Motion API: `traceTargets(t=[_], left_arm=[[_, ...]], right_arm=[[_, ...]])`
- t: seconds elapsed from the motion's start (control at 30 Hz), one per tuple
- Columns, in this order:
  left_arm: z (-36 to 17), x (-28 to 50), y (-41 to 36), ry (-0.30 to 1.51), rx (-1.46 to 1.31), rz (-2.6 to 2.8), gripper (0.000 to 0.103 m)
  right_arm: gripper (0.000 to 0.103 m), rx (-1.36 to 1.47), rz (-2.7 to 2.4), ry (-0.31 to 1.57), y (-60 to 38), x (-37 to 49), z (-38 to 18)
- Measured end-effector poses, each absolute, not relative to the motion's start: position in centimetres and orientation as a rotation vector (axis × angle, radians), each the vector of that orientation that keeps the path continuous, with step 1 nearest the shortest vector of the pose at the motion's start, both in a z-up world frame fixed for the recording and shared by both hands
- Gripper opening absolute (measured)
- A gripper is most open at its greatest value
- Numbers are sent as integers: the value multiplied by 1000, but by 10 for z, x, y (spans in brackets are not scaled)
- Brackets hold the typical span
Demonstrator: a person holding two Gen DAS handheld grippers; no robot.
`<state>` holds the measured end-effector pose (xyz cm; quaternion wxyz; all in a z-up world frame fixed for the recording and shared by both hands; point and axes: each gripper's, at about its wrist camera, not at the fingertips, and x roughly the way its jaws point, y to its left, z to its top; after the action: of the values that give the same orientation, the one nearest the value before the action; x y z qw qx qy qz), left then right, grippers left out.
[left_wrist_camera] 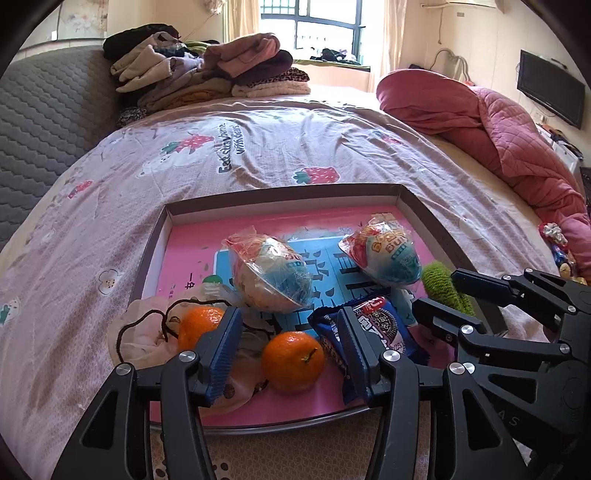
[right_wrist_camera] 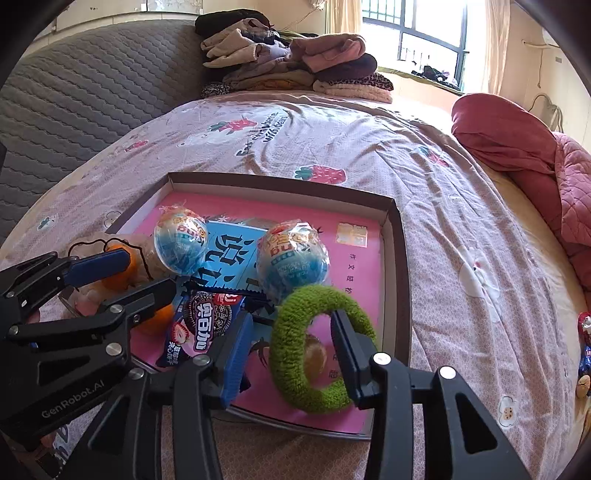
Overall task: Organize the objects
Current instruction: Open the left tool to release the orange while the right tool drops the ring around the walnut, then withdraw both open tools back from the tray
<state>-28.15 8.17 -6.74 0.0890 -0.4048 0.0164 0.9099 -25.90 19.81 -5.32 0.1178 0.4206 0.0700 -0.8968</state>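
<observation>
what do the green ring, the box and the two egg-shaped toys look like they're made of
Green ring: fuzzy knit or plush fabric, matte, from its nubby pile.
Box: likely cardboard, thin brown folded walls with a glossy printed pink base.
Egg toys: probably hard plastic shells, wrapped in clear crinkly film that glints and bunches at the top.

Daylight from the overexposed window (left_wrist_camera: 310, 29) lights both sharp views; fisheye bends edges into dark corners.
</observation>
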Motion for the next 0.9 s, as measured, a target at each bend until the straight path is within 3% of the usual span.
traceTargets(t=[0.6, 0.9], left_arm=[[-42, -263, 75, 28, -1154, 2735, 77], [-20, -254, 61, 31, -1162, 2772, 78]], right_arm=[[44, 1164, -2699, 196, 204, -241, -19], [50, 1109, -2713, 180, 194, -230, 9]])
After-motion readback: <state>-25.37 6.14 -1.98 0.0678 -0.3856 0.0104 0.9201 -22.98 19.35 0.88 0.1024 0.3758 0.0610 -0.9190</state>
